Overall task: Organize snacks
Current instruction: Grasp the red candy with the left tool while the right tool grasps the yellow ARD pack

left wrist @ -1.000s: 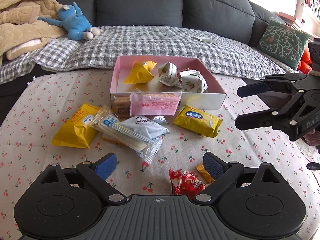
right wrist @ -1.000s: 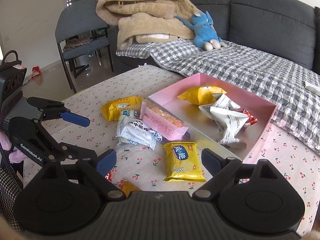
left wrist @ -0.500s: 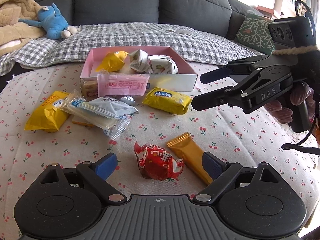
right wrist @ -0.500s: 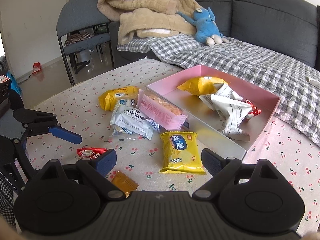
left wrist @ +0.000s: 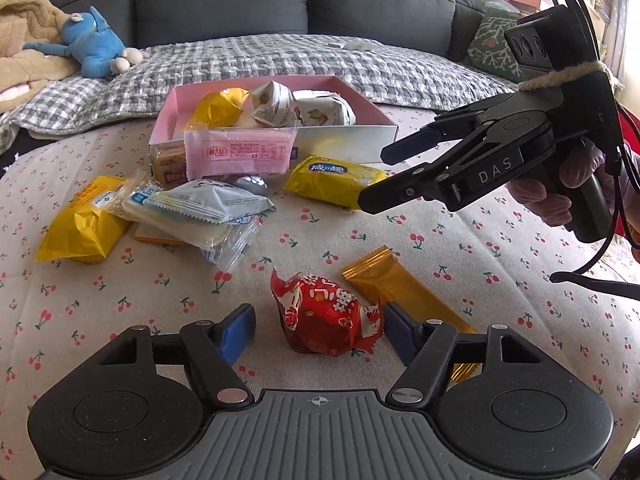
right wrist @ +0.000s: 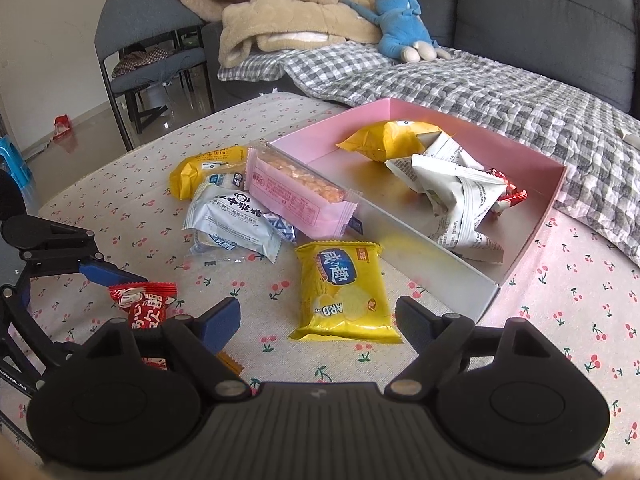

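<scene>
I have the left gripper (left wrist: 318,330) low over the cherry-print tablecloth (left wrist: 460,236) with its jaws closing around the red candy packet (left wrist: 326,316); the right pad looks to be at the wrapper's crimped edge, the left pad stands clear, so nothing is gripped yet. I judge the packet light, puffy and crinkly, its foil slippery, so I would pinch across the fat middle, not the twisted ends, which would fold away. The right gripper (right wrist: 318,318) is closing too, its jaws straddling the near end of the yellow cracker pack (right wrist: 344,292) without pressing it; that one looks flat, air-filled and brittle inside, best taken gently across its width. Just right of the red packet lies a gold bar wrapper (left wrist: 396,284), partly under my right finger. The pink box (right wrist: 532,216) sits at the far side of the table, holding a yellow bag (right wrist: 384,140), crumpled white wrappers (right wrist: 456,192) and a small red packet (right wrist: 506,192) in its right corner, with bare floor left on the near side. A pink wafer pack (right wrist: 296,192) leans against its outer wall.
</scene>
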